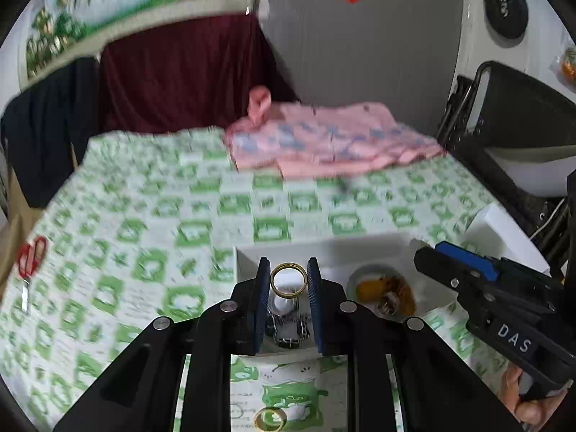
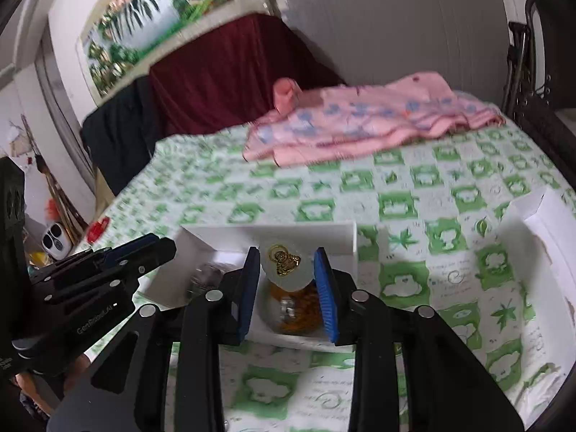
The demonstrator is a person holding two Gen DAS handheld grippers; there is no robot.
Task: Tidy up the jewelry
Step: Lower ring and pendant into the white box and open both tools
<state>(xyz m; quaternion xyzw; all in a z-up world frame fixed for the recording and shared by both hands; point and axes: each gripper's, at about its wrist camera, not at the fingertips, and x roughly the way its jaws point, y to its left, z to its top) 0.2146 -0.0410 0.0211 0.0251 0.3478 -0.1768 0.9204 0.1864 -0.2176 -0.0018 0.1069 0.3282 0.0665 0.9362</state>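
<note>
My left gripper is shut on a gold ring and holds it upright over the left part of a white jewelry box. A dark chain lies in the box below it. My right gripper is shut on a pale pendant with a gold figure, held over the same white box, above an amber beaded bracelet. The amber bracelet also shows in the left wrist view. A second gold ring lies on the cloth in front of the box.
The box sits on a green-and-white patterned cloth. A white box lid lies to the right. Red-handled scissors lie at the far left. A pink garment lies at the back. A black case stands at the right.
</note>
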